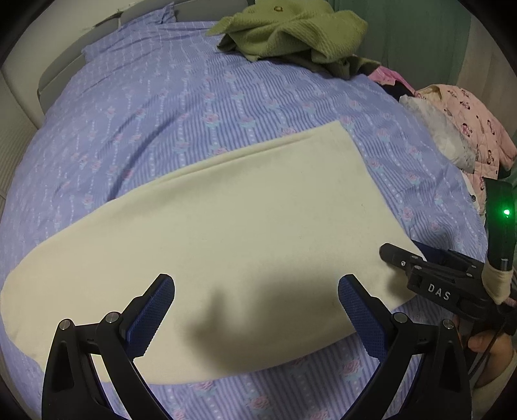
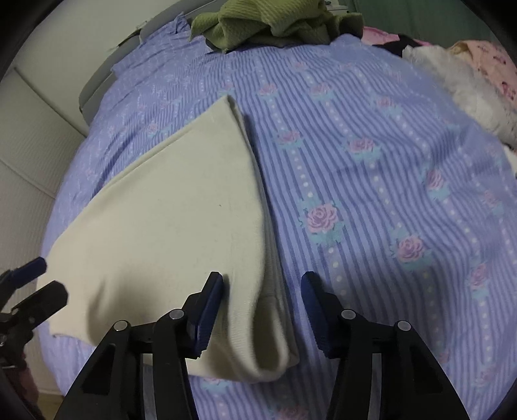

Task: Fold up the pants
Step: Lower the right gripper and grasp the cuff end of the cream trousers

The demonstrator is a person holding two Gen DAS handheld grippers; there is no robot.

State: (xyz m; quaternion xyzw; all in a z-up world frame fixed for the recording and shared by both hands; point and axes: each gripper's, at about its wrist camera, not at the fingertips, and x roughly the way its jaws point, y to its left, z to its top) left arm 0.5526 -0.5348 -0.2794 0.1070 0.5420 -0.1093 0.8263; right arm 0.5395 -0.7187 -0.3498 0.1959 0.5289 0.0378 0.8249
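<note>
Both my claws gape wide: left claw (image 1: 257,299) above the one cream pants (image 1: 226,232), right claw (image 2: 262,292) straddling their folded edge. They lie flat on one floral bed (image 1: 145,106); one green garment (image 1: 290,29) behind.

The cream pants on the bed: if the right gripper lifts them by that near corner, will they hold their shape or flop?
Probably flop. The cream pants lie limp and flat on the bedspread, and the layered edge between the open right gripper sags in soft curves. The knit looks thick, so likely grippy rather than slippery. The layers may slide apart if only one is pinched.
</note>
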